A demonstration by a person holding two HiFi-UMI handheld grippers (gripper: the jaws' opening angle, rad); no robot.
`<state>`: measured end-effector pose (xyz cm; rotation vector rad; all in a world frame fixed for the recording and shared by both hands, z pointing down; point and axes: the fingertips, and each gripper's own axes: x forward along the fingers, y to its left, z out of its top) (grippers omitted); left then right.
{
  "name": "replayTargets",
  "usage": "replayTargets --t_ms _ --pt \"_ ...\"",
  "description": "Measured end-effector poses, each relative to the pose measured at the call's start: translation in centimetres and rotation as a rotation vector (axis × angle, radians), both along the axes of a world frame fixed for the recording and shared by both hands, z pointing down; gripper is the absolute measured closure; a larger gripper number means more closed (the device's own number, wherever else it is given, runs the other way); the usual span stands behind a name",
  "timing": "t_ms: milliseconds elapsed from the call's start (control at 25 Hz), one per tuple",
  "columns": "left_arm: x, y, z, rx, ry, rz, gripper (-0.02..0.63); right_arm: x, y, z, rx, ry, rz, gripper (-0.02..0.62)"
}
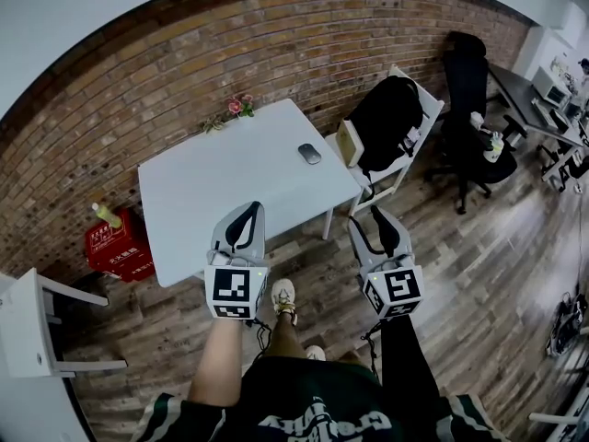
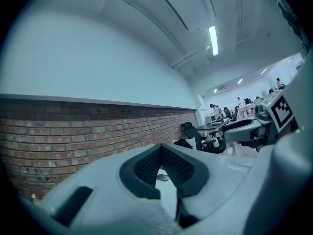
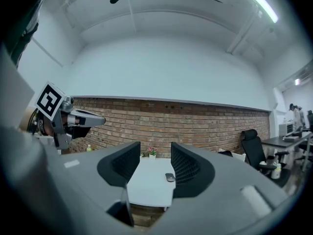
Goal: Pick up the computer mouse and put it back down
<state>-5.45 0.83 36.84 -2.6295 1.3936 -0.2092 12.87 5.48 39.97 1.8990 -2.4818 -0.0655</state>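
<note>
Short of table (image 1: 212, 191) | L gripper (image 1: 249, 210) level; tips together | R gripper (image 1: 376, 214) level; jaws apart, empty

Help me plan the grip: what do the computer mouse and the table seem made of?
Computer mouse: dark grey rounded shell with a faint sheen, probably smooth plastic, though it is small here. Table: flat white matte top, likely laminate or painted board; slim white legs, possibly metal.

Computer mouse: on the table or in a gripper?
On the table: the computer mouse lies flat on the white table, nothing touching it.
</note>
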Motion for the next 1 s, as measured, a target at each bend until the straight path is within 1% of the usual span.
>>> replayTargets --t_ms 200,400,640,800,1000 --pt "0.7 -4.5 -0.3 0.005 0.023 0.029 0.601 0.0 -4.1 0.0 0.002 0.008 0.006 0.38" --pt "1.3 -10.1 -0.1 0.001 0.027 0.052 0.601 -0.1 -9.6 0.5 -0.016 0.009 0.004 0.374" --pt "2.1 -16.9 -0.4 0.004 0.021 0.097 0.601 0.2 -16.5 0.1 -0.008 0.005 0.041 0.373" --pt "2.2 -21.3 -0.8 0.009 0.023 0.128 0.601 -0.4 -21.1 -0.3 -0.009 0.004 0.05 0.373" --pt "1.9 -25.9 -0.4 0.004 0.027 0.159 0.601 -1.4 -25.5 -0.6 0.0 0.017 0.072 0.373"
